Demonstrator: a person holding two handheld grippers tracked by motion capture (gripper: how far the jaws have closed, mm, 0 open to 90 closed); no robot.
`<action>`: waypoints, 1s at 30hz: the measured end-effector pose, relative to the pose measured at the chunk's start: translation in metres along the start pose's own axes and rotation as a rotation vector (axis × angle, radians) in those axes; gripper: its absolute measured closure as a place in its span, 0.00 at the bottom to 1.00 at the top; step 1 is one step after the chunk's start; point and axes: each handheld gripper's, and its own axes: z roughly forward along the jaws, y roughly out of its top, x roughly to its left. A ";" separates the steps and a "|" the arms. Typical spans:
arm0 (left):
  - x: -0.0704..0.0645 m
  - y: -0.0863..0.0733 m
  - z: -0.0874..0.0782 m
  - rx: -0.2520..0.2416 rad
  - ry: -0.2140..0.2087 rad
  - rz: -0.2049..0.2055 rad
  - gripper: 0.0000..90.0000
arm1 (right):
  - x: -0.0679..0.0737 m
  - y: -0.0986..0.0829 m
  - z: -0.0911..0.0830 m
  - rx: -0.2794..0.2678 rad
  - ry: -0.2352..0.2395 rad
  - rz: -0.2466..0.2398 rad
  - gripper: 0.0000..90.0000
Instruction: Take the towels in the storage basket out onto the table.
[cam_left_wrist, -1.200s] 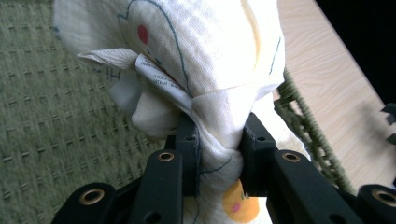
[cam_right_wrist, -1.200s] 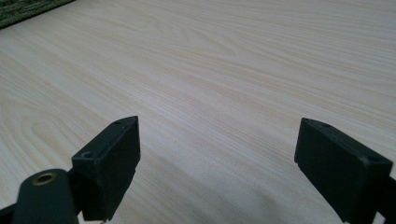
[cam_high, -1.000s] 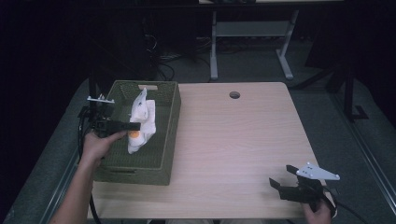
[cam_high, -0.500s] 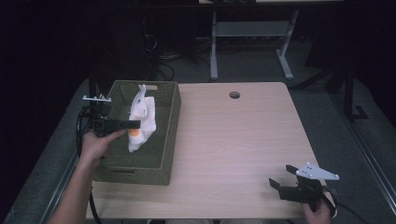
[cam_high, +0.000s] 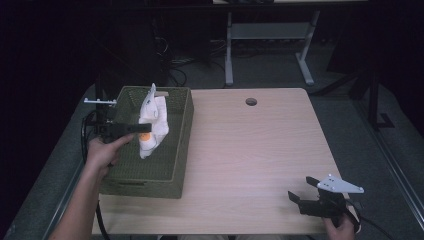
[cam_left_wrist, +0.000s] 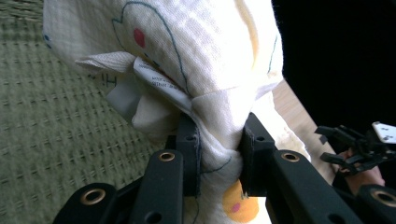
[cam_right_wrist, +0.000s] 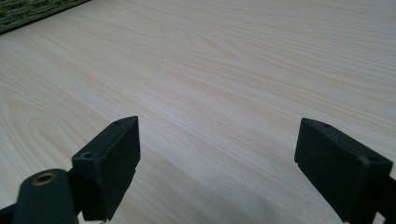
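Note:
A white printed cloth (cam_high: 152, 120) with orange and red marks hangs over the green woven basket (cam_high: 172, 170) at the table's left. My left gripper (cam_high: 145, 129) is shut on it, lifted above the basket floor. Up close, the cloth (cam_left_wrist: 196, 70) is bunched between the two black jaws, a sewn label showing, and my left gripper (cam_left_wrist: 219, 154) pinches its lower part. Near the table's front right corner, my right gripper (cam_high: 302, 190) stands open over bare wood. My right gripper (cam_right_wrist: 217, 163) has nothing between its wide-apart jaws.
The wooden table (cam_high: 250, 150) has a round cable hole (cam_high: 251, 102) at the back. The basket's corner (cam_right_wrist: 28, 14) shows far off in the right gripper view. A desk frame (cam_high: 265, 45) and cables stand on the dark floor behind.
The left gripper has raised the cloth slightly and drawn it a little back over the basket. The right gripper has stayed where it was.

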 end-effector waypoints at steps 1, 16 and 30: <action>0.000 0.000 0.000 0.000 0.000 0.000 0.82 | 0.000 0.000 0.000 0.000 0.000 0.000 0.15; -0.027 0.016 0.009 -0.008 -0.051 0.044 0.82 | 0.000 0.001 0.001 -0.001 0.003 -0.010 0.15; -0.047 0.019 0.031 0.030 -0.081 0.086 0.82 | 0.002 0.002 -0.001 -0.006 0.006 -0.010 0.15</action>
